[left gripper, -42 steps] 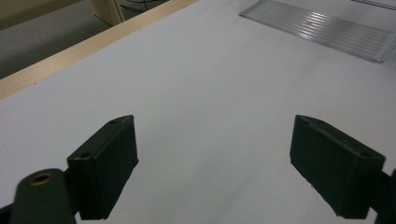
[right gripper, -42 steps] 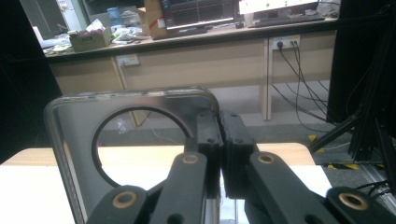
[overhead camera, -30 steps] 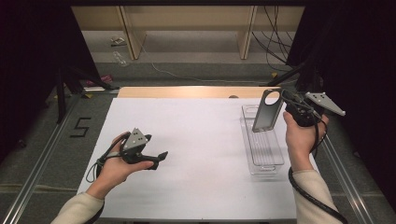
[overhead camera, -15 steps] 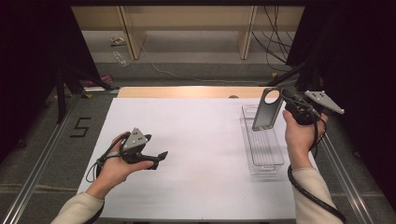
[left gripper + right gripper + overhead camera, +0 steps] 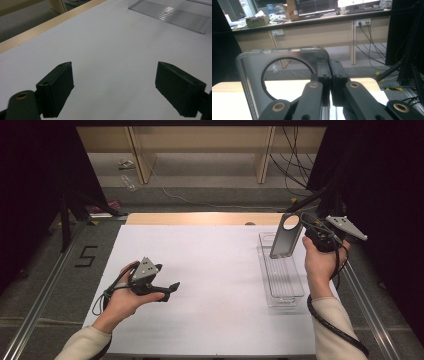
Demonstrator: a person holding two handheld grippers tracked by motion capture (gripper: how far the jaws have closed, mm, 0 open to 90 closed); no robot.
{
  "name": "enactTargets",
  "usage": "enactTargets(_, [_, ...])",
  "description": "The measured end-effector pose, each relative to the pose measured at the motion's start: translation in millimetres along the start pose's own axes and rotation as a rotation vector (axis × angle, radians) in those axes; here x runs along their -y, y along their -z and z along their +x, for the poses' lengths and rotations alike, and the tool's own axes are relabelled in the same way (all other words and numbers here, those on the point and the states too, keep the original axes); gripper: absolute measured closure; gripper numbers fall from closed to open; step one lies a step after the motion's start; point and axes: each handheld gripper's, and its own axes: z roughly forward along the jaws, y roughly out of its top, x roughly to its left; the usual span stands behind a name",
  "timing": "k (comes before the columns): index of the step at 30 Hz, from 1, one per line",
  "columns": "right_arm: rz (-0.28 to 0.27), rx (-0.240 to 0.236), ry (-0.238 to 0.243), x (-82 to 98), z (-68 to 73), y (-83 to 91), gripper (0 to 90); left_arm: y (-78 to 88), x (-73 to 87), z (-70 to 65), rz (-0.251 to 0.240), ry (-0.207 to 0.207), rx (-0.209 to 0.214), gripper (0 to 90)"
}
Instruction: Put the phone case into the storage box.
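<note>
A flat grey case (image 5: 284, 240) with a large round hole near its top hangs upright over the far end of a clear plastic tray (image 5: 286, 285) at the table's right. My right gripper (image 5: 301, 228) is shut on the case's upper right edge. In the right gripper view the jaws of my right gripper (image 5: 329, 72) pinch the case (image 5: 252, 75) beside the hole. My left gripper (image 5: 171, 289) rests low over the white sheet at the left, open and holding nothing. In the left gripper view the jaws of my left gripper (image 5: 113, 85) stand wide apart over bare sheet, with the tray (image 5: 172, 15) far off.
A white sheet (image 5: 215, 270) covers the table, with a wooden strip (image 5: 200, 218) along its far edge. Metal rails run along both sides. Dark curtains, cables and wooden furniture legs stand beyond the table.
</note>
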Motion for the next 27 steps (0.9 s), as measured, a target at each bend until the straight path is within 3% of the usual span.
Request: enactTargets(27, [0.008, 0.004, -0.002, 1.9, -1.5, -7.3, 88.0, 1.0, -1.1, 0.5, -0.003, 0.000, -0.002, 14.7])
